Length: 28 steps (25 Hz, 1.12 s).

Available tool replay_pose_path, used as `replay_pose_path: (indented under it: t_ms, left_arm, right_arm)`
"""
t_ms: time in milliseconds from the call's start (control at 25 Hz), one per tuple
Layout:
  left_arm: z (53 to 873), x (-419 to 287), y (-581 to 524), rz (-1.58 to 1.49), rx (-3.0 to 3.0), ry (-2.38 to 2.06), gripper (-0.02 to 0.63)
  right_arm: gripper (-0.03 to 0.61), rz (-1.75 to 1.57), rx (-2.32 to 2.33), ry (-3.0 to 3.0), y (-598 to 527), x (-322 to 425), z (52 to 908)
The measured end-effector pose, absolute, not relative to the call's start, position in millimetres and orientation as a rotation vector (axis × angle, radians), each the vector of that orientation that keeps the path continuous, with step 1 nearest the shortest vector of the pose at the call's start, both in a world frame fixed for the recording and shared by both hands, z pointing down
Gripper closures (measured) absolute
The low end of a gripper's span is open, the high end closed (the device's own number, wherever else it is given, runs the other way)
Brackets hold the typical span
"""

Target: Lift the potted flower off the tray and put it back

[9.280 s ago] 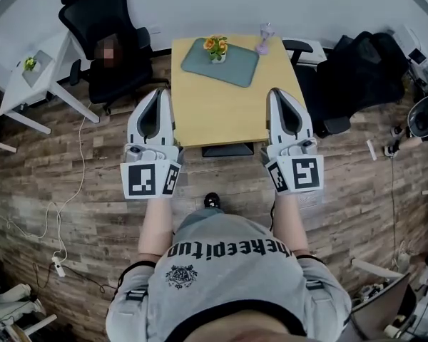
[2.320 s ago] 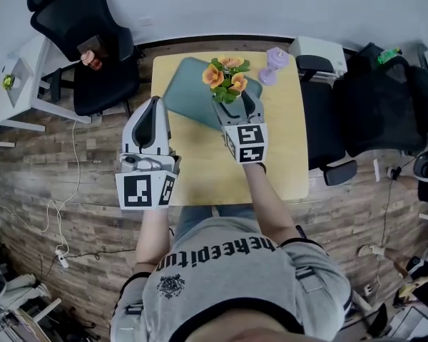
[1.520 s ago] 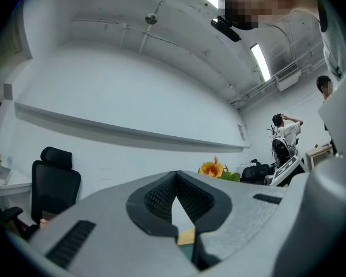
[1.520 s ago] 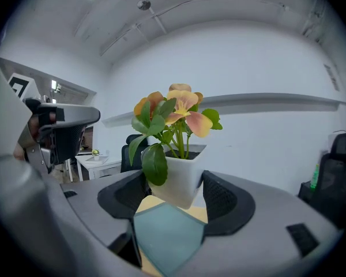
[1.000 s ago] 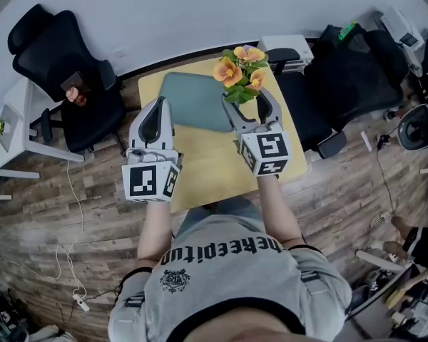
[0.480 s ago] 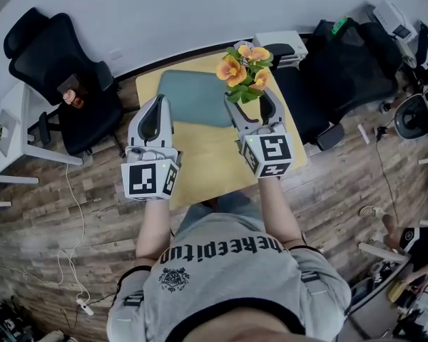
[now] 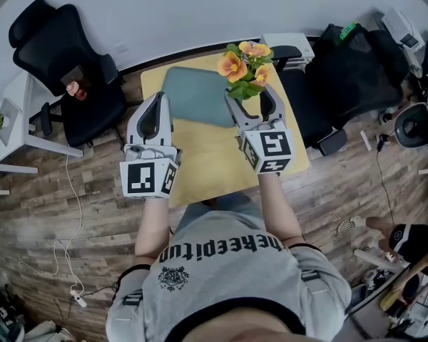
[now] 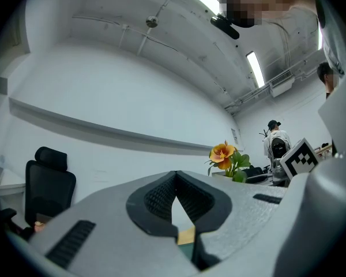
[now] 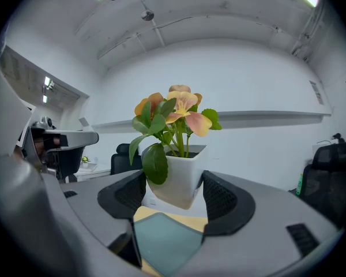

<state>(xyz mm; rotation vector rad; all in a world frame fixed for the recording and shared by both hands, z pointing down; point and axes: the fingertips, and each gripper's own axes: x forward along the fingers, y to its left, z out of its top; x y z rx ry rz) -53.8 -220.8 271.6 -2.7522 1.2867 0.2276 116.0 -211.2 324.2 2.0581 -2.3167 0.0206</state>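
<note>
The potted flower (image 7: 244,68), orange blooms in a white square pot (image 9: 179,180), hangs in the air with my right gripper (image 7: 250,100) shut on the pot's sides. It is tilted slightly and is above the right end of the grey-green tray (image 7: 196,95), which lies bare on the yellow table (image 7: 200,162). The tray (image 9: 164,241) also shows below the pot in the right gripper view. My left gripper (image 7: 157,100) hovers at the tray's left front edge, shut and empty, its fingertips (image 8: 176,175) meeting. The flower (image 8: 225,154) shows to its right.
Black office chairs stand left (image 7: 64,55) and right (image 7: 349,70) of the table. A white side table (image 7: 7,120) is at far left, a white cabinet (image 7: 285,45) behind the table. Someone's shoe (image 7: 349,225) is on the wood floor at right.
Since the earliest frame the right gripper has taken the pot off the tray and raised it. Over the last second both grippers and the pot stay about where they were.
</note>
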Motion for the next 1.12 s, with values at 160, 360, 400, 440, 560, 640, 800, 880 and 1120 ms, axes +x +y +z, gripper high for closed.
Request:
replay_pose_path:
  t_ms: [160,360,400,440,560,640,800,880,1120]
  left_arm:
    - [274,-57,-227,0.22,-2.738,1.324,0.611]
    - [278,-61,-235,0.205,-2.716,1.38,0.611]
    - [278,-61,-236,0.2,-2.712,1.391,0.611]
    - [279,-62,-238,0.195,-2.707,1.403,0.611]
    - [281,-65,-242,0.181,-2.692,1.44,0.611]
    - [283,-67,-245,0.171,-2.68,1.466,0.611]
    - [289,-71,-249,0.15,-2.655,1.523,0.611]
    - [292,-74,-250,0.141,-2.641,1.554,0.611]
    - [301,-79,-252,0.104,-2.601,1.644,0.611]
  right_arm:
    - [0.265,0.038,2.018,-2.337,-225,114,333]
    - [0.267,0.053,1.965,-2.362,-240,111,346]
    - [0.267,0.057,1.955,-2.369,-244,110,348]
    - [0.267,0.064,1.945,-2.376,-247,110,351]
    - [0.267,0.079,1.915,-2.401,-257,108,359]
    - [0.267,0.085,1.892,-2.415,-263,107,366]
    - [0.267,0.09,1.841,-2.442,-274,104,380]
    - [0.267,0.096,1.812,-2.456,-280,102,390]
    - [0.267,0.14,1.719,-2.5,-295,96,420]
